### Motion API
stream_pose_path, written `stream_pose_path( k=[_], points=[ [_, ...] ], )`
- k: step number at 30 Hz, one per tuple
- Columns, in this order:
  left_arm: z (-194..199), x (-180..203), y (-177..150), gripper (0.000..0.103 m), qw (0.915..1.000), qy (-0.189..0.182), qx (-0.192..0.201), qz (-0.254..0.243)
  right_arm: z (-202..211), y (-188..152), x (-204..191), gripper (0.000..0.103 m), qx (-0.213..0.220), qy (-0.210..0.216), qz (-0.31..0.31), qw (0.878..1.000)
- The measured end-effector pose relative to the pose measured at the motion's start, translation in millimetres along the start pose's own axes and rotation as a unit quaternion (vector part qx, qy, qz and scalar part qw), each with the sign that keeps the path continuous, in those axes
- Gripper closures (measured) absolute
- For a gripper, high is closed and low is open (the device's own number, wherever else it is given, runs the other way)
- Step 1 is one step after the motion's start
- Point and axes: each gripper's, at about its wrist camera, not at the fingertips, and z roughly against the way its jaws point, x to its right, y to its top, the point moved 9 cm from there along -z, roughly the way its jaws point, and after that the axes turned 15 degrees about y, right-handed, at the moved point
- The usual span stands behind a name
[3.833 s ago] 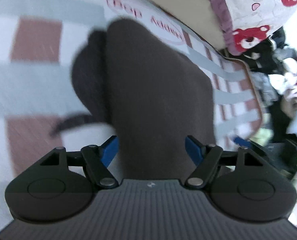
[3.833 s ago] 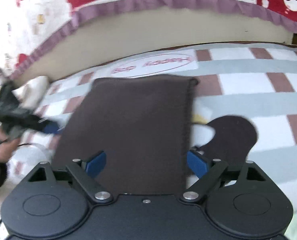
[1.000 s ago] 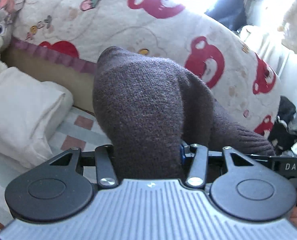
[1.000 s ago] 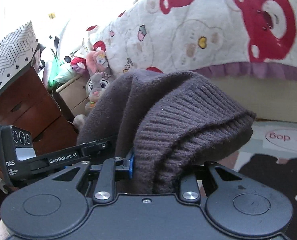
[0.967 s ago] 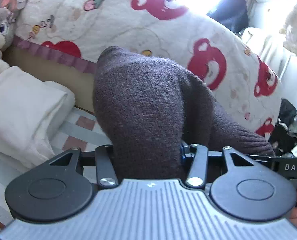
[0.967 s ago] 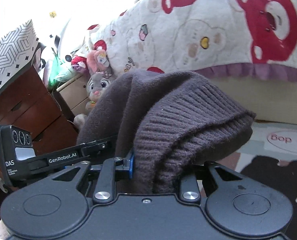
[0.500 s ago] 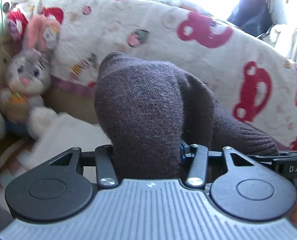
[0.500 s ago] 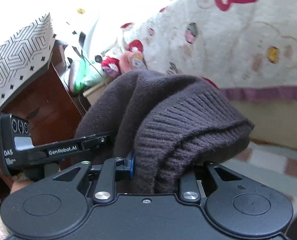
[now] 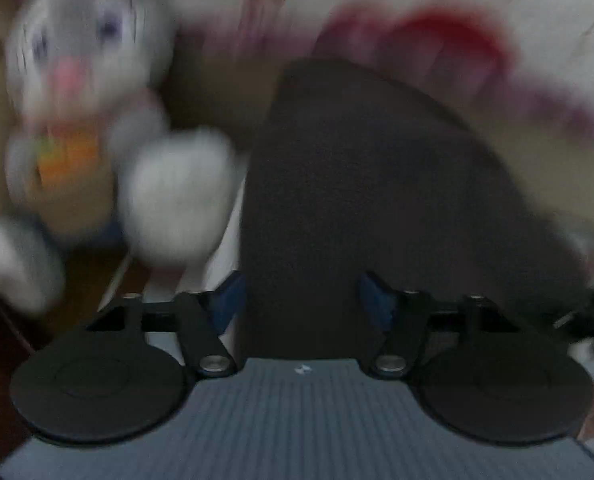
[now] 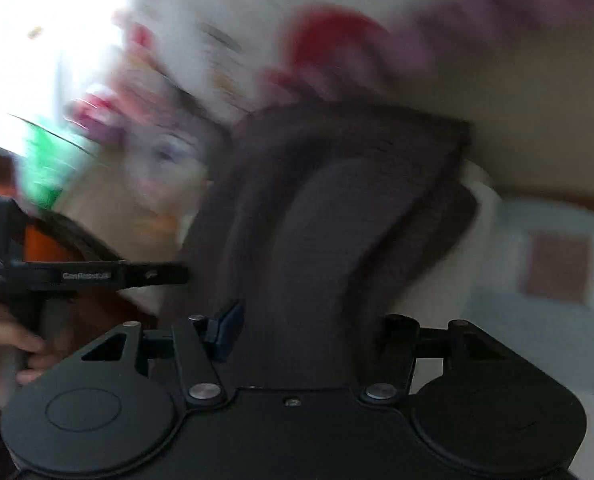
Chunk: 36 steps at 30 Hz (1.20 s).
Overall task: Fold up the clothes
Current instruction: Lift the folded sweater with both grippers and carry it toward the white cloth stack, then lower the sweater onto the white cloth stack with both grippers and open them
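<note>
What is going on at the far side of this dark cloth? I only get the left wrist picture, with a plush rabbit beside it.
Observer: The right wrist view shows the right gripper there, its fingers opening with the dark cloth between them.
Visitor: Who carries my camera?
Observer: A hand grips the handle of the left gripper, at that view's left edge.
Visitor: What lies underneath?
Observer: A checked mat, blurred, to the right of the cloth.
</note>
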Motion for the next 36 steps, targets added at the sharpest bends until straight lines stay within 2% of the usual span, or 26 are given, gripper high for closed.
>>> stream_pose_path(
  k=[2,3,4,7,10,12,13,15,17,19,21,23,24,25,27,29,30,32,34,35,36],
  points=[
    [-3,-4,-12,0.036,0.9996,-0.016,0.02,0.009,22,-16,8,0.038,0.04,0.058,-0.04,0.997],
    [0,-6,-19,0.036,0.9993,-0.027,0.023,0.013,32,-23,9,0.036,0.039,0.07,-0.05,0.996],
    [3,-8,-25,0.035,0.9989,-0.037,0.025,0.017,43,-30,10,0.035,0.037,0.08,-0.059,0.994],
    [9,-20,-48,0.035,0.9971,-0.057,0.026,0.043,73,-49,6,0.032,0.043,0.078,-0.046,0.995],
    [16,-35,-70,0.035,0.9923,-0.067,0.004,0.104,80,-65,4,0.031,0.045,0.107,-0.09,0.989],
    [34,-50,-80,0.038,0.9832,-0.056,0.011,0.173,76,-75,4,0.031,0.053,0.117,-0.131,0.983],
    [47,-53,-83,0.038,0.9787,-0.061,0.027,0.194,73,-80,5,0.031,0.058,0.121,-0.158,0.978],
    [60,-51,-88,0.037,0.9777,-0.067,0.045,0.194,66,-85,5,0.031,0.065,0.133,-0.188,0.971],
    [59,-46,-89,0.037,0.982,-0.056,0.055,0.172,59,-90,5,0.031,0.072,0.144,-0.217,0.963],
    [53,-45,-90,0.037,0.9856,-0.043,0.059,0.153,54,-93,1,0.031,0.082,0.142,-0.218,0.962],
    [46,-43,-90,0.037,0.9875,-0.03,0.073,0.137,52,-94,-3,0.031,0.089,0.131,-0.194,0.968],
    [42,-35,-93,0.037,0.9897,-0.032,0.088,0.109,50,-94,-8,0.036,0.097,0.119,-0.169,0.974],
    [40,-31,-96,0.036,0.9901,-0.041,0.089,0.1,49,-94,-10,0.046,0.1,0.114,-0.156,0.976],
    [36,-27,-98,0.036,0.9894,-0.056,0.086,0.103,50,-93,-14,0.054,0.105,0.117,-0.141,0.978],
    [27,-23,-102,0.028,0.9857,-0.083,0.072,0.128,52,-89,-22,0.057,0.112,0.121,-0.109,0.98],
    [16,-26,-105,0.022,0.9816,-0.082,0.059,0.162,46,-87,-24,0.057,0.094,0.113,-0.081,0.986],
    [11,-28,-106,0.019,0.9794,-0.078,0.054,0.178,41,-86,-22,0.049,0.089,0.113,-0.083,0.986],
    [10,-26,-104,0.02,0.9758,-0.079,0.056,0.196,31,-84,-15,0.039,0.089,0.111,-0.104,0.984],
    [9,-19,-102,0.02,0.9752,-0.08,0.053,0.199,21,-82,-8,0.036,0.093,0.104,-0.124,0.982],
    [6,-14,-101,0.023,0.98,-0.066,0.047,0.182,15,-82,-4,0.036,0.085,0.089,-0.129,0.984],
    [6,-11,-100,0.041,0.9831,-0.057,0.047,0.167,12,-81,-3,0.036,0.079,0.083,-0.135,0.984]
  ],
)
